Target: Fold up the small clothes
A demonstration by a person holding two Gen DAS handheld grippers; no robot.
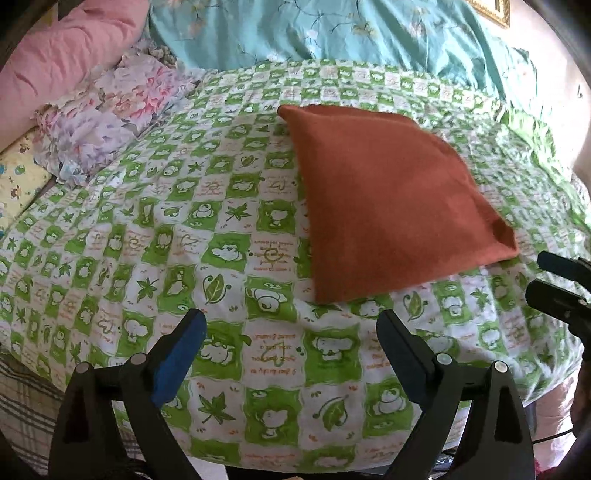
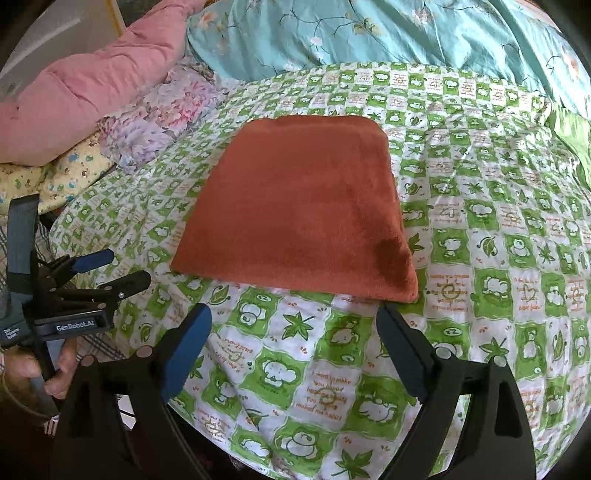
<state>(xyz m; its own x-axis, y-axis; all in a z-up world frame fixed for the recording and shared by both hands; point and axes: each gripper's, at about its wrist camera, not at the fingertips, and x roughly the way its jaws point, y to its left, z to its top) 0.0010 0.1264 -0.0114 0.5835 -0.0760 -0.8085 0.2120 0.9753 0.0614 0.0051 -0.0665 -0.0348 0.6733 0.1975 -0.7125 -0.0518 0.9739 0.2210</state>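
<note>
Nearest to us, the left gripper [image 1: 291,325] and the right gripper [image 2: 295,321] both hover over the bed sheet [image 2: 317,373], jaws spread wide with nothing between them. Just beyond lies the rust-orange cloth [image 2: 295,206], already folded into a flat rectangle on the green-and-white checked sheet; its near right corner sits just beyond the right gripper's right-hand jaw. Farther off to the left we see a crumpled floral garment [image 1: 110,122] against a pink quilt [image 1: 66,62], and a teal quilt [image 2: 388,33] at the far edge. We judge the main risk to be a jaw snagging the top layer at that near corner, which would drag the fold open, or pinching the soft sheet beneath along with the cloth.
</note>
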